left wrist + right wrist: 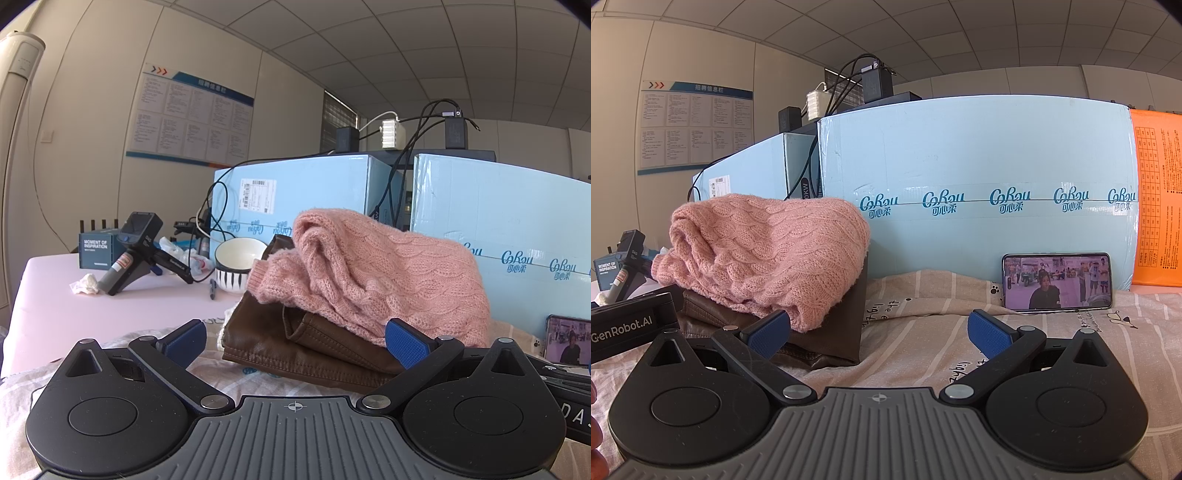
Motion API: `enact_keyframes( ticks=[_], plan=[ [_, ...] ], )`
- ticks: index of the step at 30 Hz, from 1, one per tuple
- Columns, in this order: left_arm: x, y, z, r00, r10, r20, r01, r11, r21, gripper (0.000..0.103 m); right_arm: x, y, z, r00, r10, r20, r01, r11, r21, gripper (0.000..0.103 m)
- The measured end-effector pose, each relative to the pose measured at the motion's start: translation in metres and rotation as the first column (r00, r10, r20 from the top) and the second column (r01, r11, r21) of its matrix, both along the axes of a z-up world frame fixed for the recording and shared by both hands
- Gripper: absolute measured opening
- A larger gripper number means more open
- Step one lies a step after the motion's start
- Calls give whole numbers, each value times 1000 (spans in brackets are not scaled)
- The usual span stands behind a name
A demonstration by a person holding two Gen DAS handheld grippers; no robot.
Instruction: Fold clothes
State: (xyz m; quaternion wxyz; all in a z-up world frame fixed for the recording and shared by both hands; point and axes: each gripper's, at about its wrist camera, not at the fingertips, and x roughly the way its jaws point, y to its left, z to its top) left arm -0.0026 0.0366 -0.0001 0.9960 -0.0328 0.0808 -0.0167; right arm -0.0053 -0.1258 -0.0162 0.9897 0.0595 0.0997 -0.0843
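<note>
A pink cable-knit sweater lies bunched on top of a folded brown leather garment; both also show in the right wrist view, the sweater over the brown garment. They rest on a striped printed cloth spread on the table. My left gripper is open and empty, its fingers either side of the pile's near edge. My right gripper is open and empty, just right of the pile, its left pad close to the sweater's hem.
Light blue cardboard boxes stand right behind the clothes, with an orange box at the right. A phone leans on the box. On the pink table to the left are a bowl, a handheld device, tissues and cables.
</note>
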Motion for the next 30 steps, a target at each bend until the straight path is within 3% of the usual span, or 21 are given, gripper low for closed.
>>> enact_keyframes(
  ticks=[30],
  plan=[
    [0, 0, -1, 1000, -7, 3, 7, 1000, 0, 103, 0, 0, 0, 1000, 1, 0, -1, 1000, 0, 103]
  ],
)
